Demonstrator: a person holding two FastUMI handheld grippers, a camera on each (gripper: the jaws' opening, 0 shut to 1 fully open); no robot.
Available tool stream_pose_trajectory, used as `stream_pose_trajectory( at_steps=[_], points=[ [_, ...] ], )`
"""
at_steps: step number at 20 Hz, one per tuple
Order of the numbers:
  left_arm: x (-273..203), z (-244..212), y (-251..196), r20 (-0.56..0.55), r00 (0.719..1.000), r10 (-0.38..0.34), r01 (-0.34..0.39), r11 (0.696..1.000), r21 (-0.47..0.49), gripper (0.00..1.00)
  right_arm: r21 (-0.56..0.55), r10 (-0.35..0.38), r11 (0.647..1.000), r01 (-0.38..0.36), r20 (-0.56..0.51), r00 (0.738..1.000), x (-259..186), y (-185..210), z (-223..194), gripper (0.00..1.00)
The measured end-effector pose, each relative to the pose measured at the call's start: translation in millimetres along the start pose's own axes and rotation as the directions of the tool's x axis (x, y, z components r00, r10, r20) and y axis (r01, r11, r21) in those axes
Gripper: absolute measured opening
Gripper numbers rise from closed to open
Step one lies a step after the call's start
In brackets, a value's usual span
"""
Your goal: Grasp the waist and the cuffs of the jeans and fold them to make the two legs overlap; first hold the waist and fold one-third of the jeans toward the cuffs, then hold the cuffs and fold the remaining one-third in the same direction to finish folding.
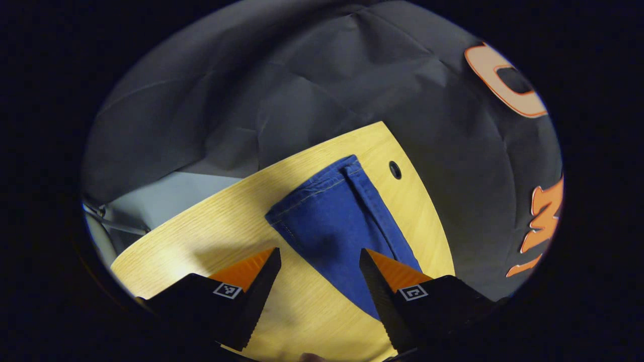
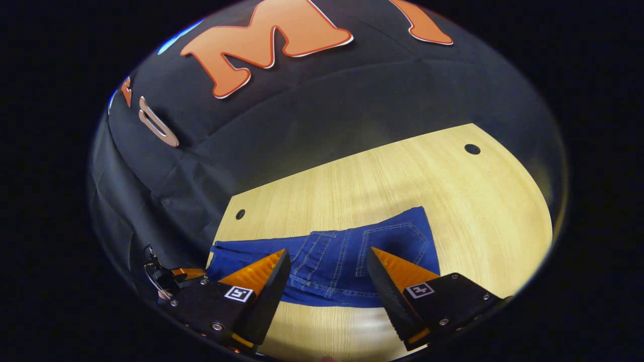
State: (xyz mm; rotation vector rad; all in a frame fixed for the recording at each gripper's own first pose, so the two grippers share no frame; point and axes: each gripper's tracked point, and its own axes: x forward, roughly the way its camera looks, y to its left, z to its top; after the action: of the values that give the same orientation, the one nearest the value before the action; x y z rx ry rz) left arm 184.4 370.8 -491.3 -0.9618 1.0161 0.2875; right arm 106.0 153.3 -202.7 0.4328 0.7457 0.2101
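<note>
Blue jeans lie flat on the light wooden table. In the left gripper view the hemmed cuff end points away from me, and my left gripper hovers open over the leg with nothing between its fingers. The right gripper view shows the waist end of the jeans, back pocket up. My right gripper stands open above it, holding nothing. The leg runs off to the left there, toward the other gripper at the table's edge.
A small round hole sits in the table beside the cuff. Two more holes show near the far edge in the right gripper view. Black cloth wall rises behind the table. Bare wood lies right of the waist.
</note>
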Motion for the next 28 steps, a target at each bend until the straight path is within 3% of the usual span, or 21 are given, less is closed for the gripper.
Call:
stream_pose_trajectory(
  at_steps=[7,14,16,18,20,22,28],
  points=[
    [28,20,-5,-0.025,0.999,-0.035,0.032,0.995,-0.096,0.95,0.029,-0.034,0.999,0.033,0.04,0.999,-22,-13,7,0.95],
    [57,28,-35,-0.025,0.994,-0.111,0.11,0.993,-0.035,0.92,0.101,-0.071,0.993,0.065,0.051,0.996,-35,-33,5,0.95],
    [68,26,-42,-0.028,0.994,-0.109,0.108,0.994,-0.015,0.81,0.107,-0.083,0.991,0.077,0.057,0.995,-39,-39,7,0.95],
    [77,22,-29,-0.039,0.998,-0.056,0.056,0.998,-0.015,0.45,0.108,-0.089,0.991,0.081,0.066,0.994,-44,-42,11,0.95],
    [70,27,-36,-0.01,0.995,-0.097,0.097,0.994,-0.044,0.1,0.111,-0.098,0.99,0.089,0.073,0.993,-47,-46,15,0.95],
    [63,27,-44,0.023,0.993,-0.114,0.115,0.992,-0.048,0.02,0.112,-0.102,0.989,0.092,0.084,0.991,-50,-49,18,0.95],
    [10,34,-70,0.1,0.983,-0.154,0.144,0.985,0.094,0.02,0.106,-0.078,0.992,0.067,0.107,0.991,-53,-50,30,0.95]
  ],
)
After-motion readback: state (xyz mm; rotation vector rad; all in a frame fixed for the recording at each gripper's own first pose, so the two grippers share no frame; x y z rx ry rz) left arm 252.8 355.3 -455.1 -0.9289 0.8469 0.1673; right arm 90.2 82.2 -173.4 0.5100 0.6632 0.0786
